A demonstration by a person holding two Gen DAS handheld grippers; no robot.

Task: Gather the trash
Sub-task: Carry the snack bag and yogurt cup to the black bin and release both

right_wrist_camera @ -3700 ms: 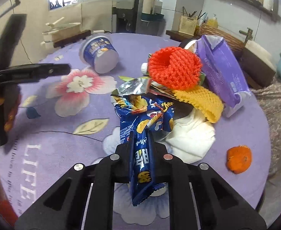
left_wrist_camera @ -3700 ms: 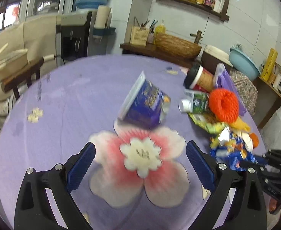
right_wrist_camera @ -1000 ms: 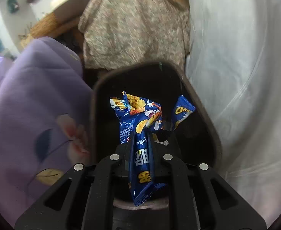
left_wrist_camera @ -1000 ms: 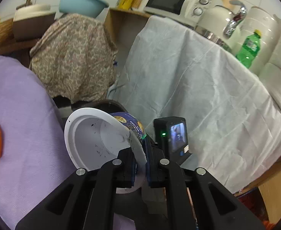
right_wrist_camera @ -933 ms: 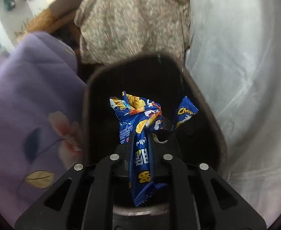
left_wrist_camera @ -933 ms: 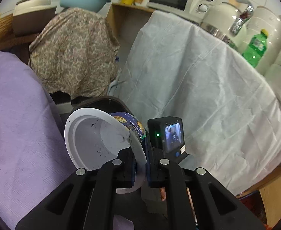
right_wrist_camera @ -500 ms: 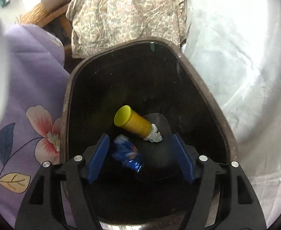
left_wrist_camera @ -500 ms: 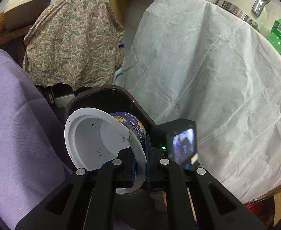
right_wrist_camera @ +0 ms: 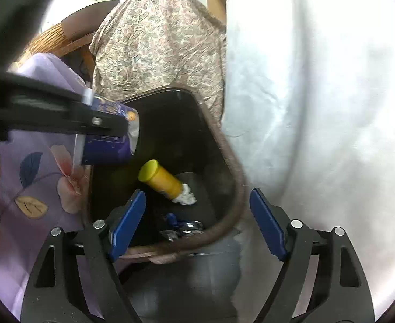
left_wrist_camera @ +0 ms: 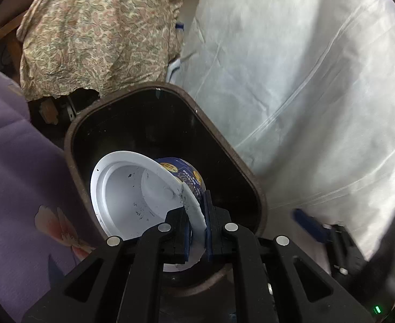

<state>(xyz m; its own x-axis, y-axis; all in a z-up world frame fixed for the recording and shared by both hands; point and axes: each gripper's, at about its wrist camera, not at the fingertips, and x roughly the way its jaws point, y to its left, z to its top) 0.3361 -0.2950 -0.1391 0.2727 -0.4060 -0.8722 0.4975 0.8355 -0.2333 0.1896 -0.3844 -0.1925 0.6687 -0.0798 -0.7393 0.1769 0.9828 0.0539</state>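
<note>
Pinching the rim of a white cup point(left_wrist_camera: 132, 196), the left tongs point(left_wrist_camera: 197, 234) are held over the dark bin point(left_wrist_camera: 240, 172). The right tongs point(right_wrist_camera: 197, 226) are spread wide above the bin, where a yellow bottle point(right_wrist_camera: 161, 179) is seen beside the purple table point(left_wrist_camera: 17, 161).

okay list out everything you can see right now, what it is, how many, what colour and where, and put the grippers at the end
trash bin: one, dark brown, on the floor between the table and the white sheet
noodle cup: one, blue outside, white inside, pinched by its rim above the bin's opening
yellow container: one, lying in the bin
white wad: one, in the bin, by the yellow container
blue wrapper: one, crumpled in the bin
purple tablecloth: one, flower print, left of the bin
patterned cloth: one, beige paisley, draped behind the bin
white sheet: one, draped right of the bin
left gripper: shut on the cup's rim
right gripper: open, empty, at the bin's near rim
</note>
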